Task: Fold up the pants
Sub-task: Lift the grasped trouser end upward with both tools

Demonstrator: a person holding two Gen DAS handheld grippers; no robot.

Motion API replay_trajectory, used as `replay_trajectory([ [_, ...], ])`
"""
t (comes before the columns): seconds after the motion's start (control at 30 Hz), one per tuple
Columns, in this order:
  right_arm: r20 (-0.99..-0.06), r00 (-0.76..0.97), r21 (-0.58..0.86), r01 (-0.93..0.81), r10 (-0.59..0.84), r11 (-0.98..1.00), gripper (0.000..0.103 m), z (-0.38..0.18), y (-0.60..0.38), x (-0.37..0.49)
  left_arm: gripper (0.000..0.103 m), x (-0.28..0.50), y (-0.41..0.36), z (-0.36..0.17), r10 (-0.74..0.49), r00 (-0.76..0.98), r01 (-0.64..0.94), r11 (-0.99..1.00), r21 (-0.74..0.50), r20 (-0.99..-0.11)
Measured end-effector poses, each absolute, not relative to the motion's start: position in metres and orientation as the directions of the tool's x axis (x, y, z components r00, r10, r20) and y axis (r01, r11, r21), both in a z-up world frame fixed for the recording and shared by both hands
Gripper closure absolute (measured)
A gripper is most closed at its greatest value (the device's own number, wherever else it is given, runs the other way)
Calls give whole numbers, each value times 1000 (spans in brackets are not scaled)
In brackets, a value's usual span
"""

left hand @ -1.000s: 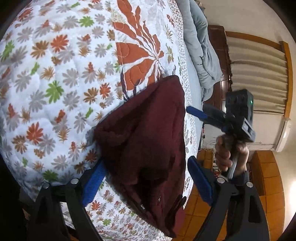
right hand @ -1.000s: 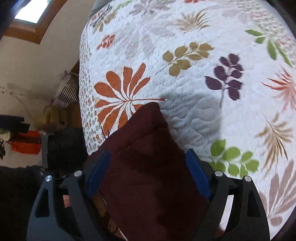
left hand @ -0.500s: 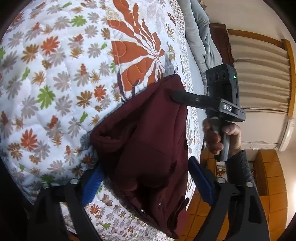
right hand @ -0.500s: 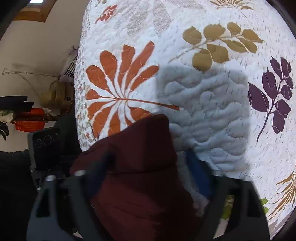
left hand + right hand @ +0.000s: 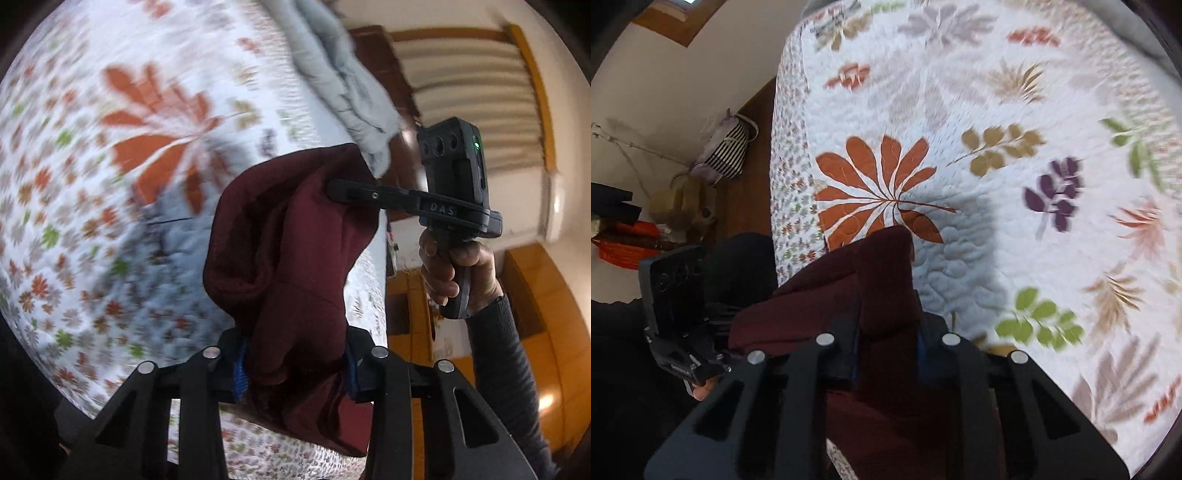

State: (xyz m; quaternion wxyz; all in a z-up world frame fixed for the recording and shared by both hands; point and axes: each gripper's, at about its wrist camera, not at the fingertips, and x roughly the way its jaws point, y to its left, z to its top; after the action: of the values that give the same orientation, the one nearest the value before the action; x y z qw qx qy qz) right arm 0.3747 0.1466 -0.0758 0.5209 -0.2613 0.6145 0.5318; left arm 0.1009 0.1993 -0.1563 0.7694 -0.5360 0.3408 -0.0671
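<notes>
Between both hand-held grippers' closed fingers: bunched maroon pants [image 5: 295,258], above quilt [image 5: 997,110].

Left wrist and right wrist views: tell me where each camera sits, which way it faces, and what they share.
Left wrist: on the left gripper, facing along its fingers over the quilt; shows the pants clamped, plus the right gripper and right hand.
Right wrist: on the right gripper, facing the quilt; shows the left gripper's body at lower left.
Shared: the maroon pants, the quilt's orange leaf.
</notes>
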Motion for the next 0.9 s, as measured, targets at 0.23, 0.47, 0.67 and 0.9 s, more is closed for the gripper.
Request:
replay_trajectory([
  [0.23,-937,-181,287,-887,298,362,82,-6,91,364,65,109,162,-96,-491,757,-127,537,-834,-431],
  [0.47,-937,-61,211,-883,343,418,82,50,31,347,66,108,117,-45,-528,739,6,626,-780,-418],
  [0.67,-924,21,166,-877,381,451,82,76,-12,335,66,110,84,-17,-558,723,90,660,-745,-407],
  [0.9,-915,80,142,-854,396,501,82,93,-57,328,66,115,57,-1,-581,704,156,688,-709,-409],
])
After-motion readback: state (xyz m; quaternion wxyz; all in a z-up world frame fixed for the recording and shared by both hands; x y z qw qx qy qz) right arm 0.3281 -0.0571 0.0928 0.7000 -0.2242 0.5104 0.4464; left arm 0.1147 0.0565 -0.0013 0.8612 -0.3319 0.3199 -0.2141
